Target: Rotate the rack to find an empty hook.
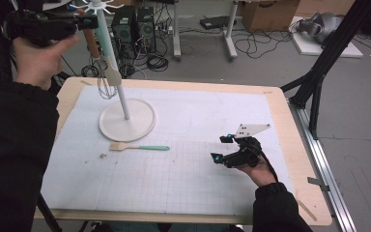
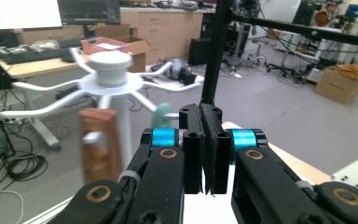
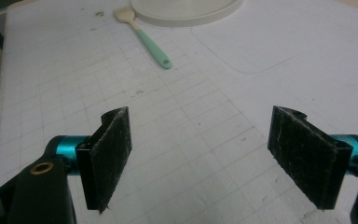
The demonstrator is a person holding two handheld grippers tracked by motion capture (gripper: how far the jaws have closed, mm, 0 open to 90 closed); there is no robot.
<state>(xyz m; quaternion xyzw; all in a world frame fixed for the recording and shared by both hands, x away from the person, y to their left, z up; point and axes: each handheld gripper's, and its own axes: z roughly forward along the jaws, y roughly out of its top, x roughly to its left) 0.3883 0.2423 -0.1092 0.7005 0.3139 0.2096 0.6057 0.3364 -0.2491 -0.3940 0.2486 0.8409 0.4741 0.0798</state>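
From the high view, the left gripper is lifted up by the top of the white stand, where a whisk and other tools hang from hooks. A green-handled brush lies on the counter beside the stand's round foot, likely next to be hung. The right gripper waits low, well apart from it.

In the left gripper view, the jaws are pressed together with nothing between them, near a wooden handle on a hook.

In the right gripper view, the jaws are spread wide and aim at the brush, ready to reach
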